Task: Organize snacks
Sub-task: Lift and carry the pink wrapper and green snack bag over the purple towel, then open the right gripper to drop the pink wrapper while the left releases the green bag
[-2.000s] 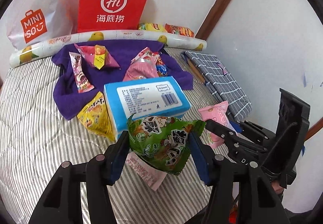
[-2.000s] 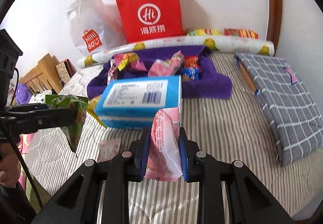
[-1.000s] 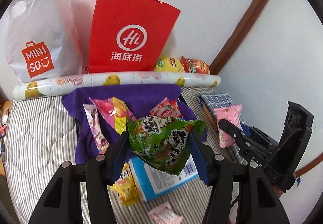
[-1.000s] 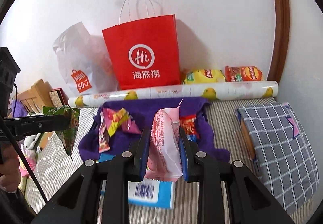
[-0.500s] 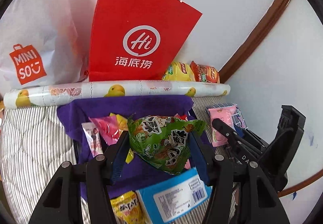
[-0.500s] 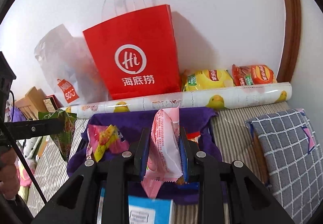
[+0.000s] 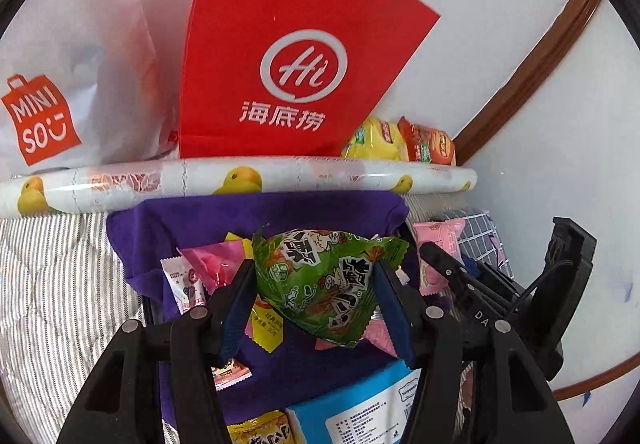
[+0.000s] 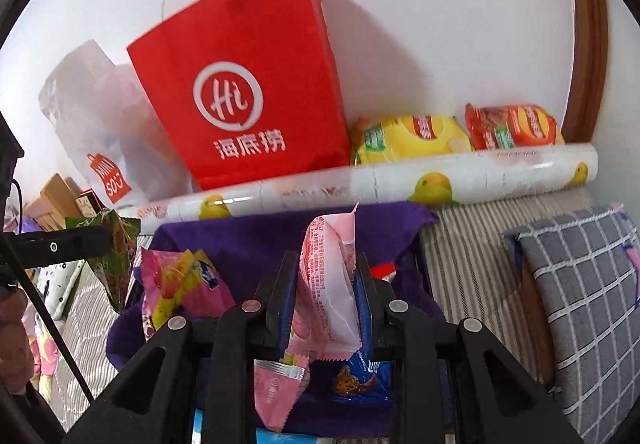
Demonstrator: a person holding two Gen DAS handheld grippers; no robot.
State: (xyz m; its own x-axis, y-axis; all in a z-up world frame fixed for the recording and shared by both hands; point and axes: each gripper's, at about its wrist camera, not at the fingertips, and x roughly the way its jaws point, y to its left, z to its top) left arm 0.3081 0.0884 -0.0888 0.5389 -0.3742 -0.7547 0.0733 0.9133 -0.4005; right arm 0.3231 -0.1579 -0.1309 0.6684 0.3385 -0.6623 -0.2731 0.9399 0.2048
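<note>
My left gripper [image 7: 314, 284] is shut on a green snack packet [image 7: 324, 280] and holds it above the purple cloth [image 7: 248, 216], where several small snack packets lie. My right gripper [image 8: 326, 284] is shut on a pink and white snack packet [image 8: 326, 284], also over the purple cloth [image 8: 256, 240]. In the left wrist view the right gripper [image 7: 440, 260] reaches in from the right with its pink packet [image 7: 434, 244]. The right wrist view shows the left gripper [image 8: 80, 244] at the left edge with the green packet [image 8: 116, 252].
A red paper bag [image 7: 288, 72] and a white Miniso bag [image 7: 60, 84] lean on the wall behind a duck-print roll [image 7: 240, 180]. Yellow and orange chip bags [image 8: 452, 136] lie behind the roll. A blue box [image 7: 360, 404] sits near. A grey checked cushion [image 8: 580, 284] lies right.
Both grippers have moved forward toward the purple cloth and the bags with their packets still clamped. The bags and roll look larger and the blue box has slid to the bottom edge.
</note>
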